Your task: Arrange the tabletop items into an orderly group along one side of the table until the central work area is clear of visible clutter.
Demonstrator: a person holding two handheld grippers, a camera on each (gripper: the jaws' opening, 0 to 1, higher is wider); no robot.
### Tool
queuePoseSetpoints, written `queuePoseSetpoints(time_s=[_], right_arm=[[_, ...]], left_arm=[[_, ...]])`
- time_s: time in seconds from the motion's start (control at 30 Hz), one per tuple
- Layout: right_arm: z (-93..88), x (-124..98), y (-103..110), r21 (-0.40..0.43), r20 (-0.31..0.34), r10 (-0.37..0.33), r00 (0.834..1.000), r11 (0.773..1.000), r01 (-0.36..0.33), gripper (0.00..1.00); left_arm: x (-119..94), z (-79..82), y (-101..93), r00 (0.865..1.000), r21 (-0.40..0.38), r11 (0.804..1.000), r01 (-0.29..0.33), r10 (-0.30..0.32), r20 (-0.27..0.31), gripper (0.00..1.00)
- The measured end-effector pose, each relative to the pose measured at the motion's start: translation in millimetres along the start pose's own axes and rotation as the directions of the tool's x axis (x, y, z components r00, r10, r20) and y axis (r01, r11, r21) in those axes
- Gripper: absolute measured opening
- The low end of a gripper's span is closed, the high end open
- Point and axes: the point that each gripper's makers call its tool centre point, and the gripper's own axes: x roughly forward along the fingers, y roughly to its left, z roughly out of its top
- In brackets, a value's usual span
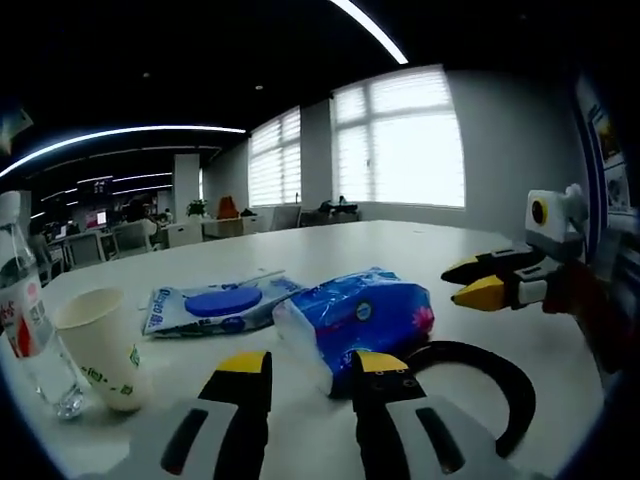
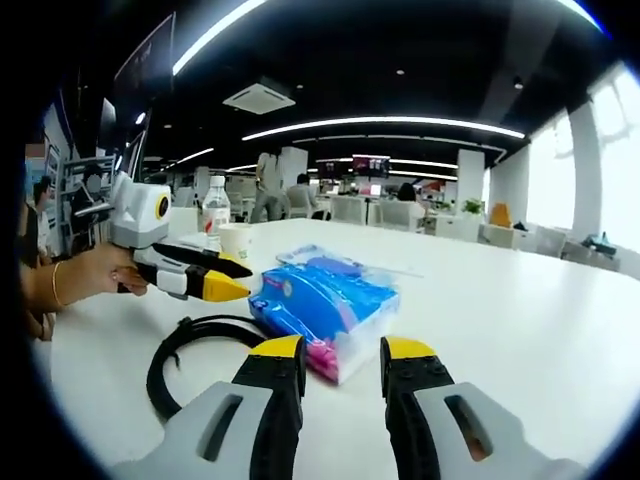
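A blue tissue pack (image 1: 355, 318) lies on the white table (image 1: 400, 250), its near end just beyond my left gripper (image 1: 312, 365), which is open and holds nothing. Behind it lies a flat wet-wipes pack (image 1: 215, 305) with a blue lid. A paper cup (image 1: 100, 345) and a water bottle (image 1: 25, 310) stand at the left. A black cable loop (image 1: 485, 385) lies to the right of the tissue pack. My right gripper (image 2: 343, 350) is open, facing the tissue pack (image 2: 320, 305) from the other side. The left gripper (image 2: 215, 278), held by a hand (image 2: 80, 280), is above the cable (image 2: 190, 345).
The table (image 2: 520, 320) stretches wide and bare to the right of the tissue pack in the right gripper view. The bottle (image 2: 213, 215) and cup (image 2: 237, 240) stand behind the left gripper. Office desks, chairs and people sit far off; bright windows (image 1: 400, 145) line the wall.
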Motion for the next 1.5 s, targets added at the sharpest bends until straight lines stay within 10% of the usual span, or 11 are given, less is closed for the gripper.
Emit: queuePoseSetpoints(time_s=[1.5], right_arm=[[-7.8,33,-6,-0.056,-0.070,-0.026,0.997,0.998,0.022,0.06]], left_arm=[[25,-1.8,-11.7,1.000,-0.095,0.995,0.017,-0.017,0.003,0.10]])
